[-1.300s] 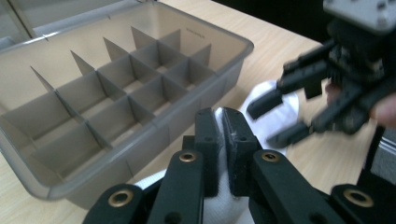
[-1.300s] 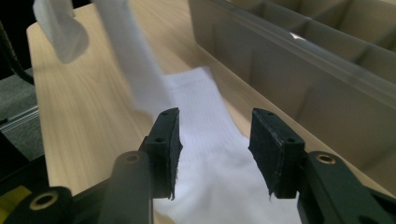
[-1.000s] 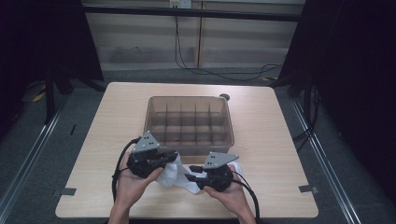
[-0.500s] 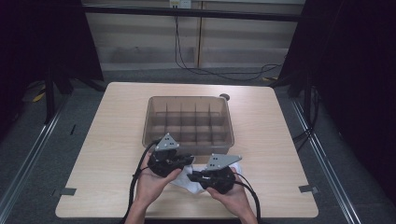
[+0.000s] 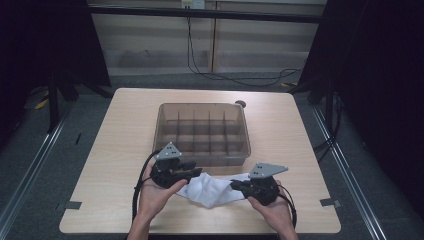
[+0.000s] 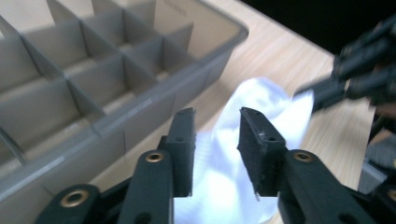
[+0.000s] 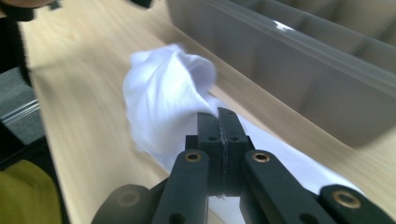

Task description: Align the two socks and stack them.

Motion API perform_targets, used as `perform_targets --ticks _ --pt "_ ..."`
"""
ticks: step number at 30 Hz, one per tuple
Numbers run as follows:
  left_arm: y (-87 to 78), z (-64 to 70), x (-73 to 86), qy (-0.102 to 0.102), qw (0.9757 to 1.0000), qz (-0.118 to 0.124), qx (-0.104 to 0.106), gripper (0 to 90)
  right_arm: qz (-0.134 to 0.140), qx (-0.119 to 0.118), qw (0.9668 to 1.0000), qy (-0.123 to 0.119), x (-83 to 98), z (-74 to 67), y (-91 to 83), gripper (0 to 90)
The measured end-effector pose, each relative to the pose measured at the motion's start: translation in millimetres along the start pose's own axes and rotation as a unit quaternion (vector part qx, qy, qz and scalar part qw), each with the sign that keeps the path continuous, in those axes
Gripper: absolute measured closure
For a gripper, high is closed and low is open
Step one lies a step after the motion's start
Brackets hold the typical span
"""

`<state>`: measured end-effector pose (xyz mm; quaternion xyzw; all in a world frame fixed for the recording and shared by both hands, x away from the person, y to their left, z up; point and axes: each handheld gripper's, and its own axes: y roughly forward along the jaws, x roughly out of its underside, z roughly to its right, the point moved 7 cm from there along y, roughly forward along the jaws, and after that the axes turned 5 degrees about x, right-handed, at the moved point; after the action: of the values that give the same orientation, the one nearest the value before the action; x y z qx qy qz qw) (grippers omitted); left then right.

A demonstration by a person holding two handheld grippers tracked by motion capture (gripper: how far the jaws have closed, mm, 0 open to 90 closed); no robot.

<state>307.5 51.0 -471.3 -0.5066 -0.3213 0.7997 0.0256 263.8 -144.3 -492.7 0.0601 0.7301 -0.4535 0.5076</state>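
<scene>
Hands now spread apart: right gripper [image 5: 235, 185] clenched on white cloth [image 5: 212, 189], stretching it; left gripper [image 5: 196, 173] jaws just opening, cloth between, released.

This looks like a lab or test cell set up for recording, not a home. A plain wooden bench [image 5: 125, 150] stands alone on grey carpet [image 5: 65, 130], with black curtains [image 5: 380, 75] closing it in at nine and three o'clock. Metal floor rails [image 5: 30, 170] run along both sides, and at twelve o'clock cables [image 5: 225, 75] hang down a bare panelled wall [image 5: 150, 45].
</scene>
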Motion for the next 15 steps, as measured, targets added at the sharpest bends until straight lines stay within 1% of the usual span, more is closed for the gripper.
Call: perform_targets --ticks 2,3,5,7,8,9,10,13,15 --pt "8.5 -6.1 9.2 -0.005 0.9998 -0.019 -0.008 66.5 -0.005 0.003 1.0000 0.006 3.8 5.2 -1.7 89.9" --pt "13.1 -10.4 13.4 -0.008 0.9995 -0.026 -0.017 64.9 -0.008 0.005 0.9999 0.010 5.6 8.1 -1.9 89.9" --pt "20.5 -18.2 21.7 -0.019 0.9985 -0.039 -0.033 60.8 -0.016 0.018 0.9996 0.015 9.4 13.4 -1.2 89.9" --pt "26.1 -22.4 28.3 -0.030 0.9980 -0.049 -0.026 59.6 -0.019 0.020 0.9995 0.018 12.5 16.4 0.5 89.9" --pt "26.1 -22.4 28.3 -0.030 0.9980 -0.049 -0.026 58.3 -0.019 0.020 0.9994 0.021 13.6 17.3 1.4 89.8" --pt "30.8 -27.1 34.0 -0.021 0.9959 -0.071 -0.051 56.7 -0.021 0.020 0.9994 0.020 14.9 17.9 2.5 89.8" --pt "32.6 -29.3 36.4 -0.020 0.9949 -0.080 -0.058 54.4 -0.021 0.020 0.9994 0.022 15.6 18.2 3.8 89.8" --pt "35.3 -31.6 39.3 -0.024 0.9946 -0.085 -0.054 52.8 -0.024 0.022 0.9992 0.022 17.4 19.6 6.5 89.7" --pt "39.0 -34.5 44.0 -0.026 0.9936 -0.095 -0.054 51.9 -0.025 0.023 0.9991 0.025 18.3 20.3 7.1 89.6"
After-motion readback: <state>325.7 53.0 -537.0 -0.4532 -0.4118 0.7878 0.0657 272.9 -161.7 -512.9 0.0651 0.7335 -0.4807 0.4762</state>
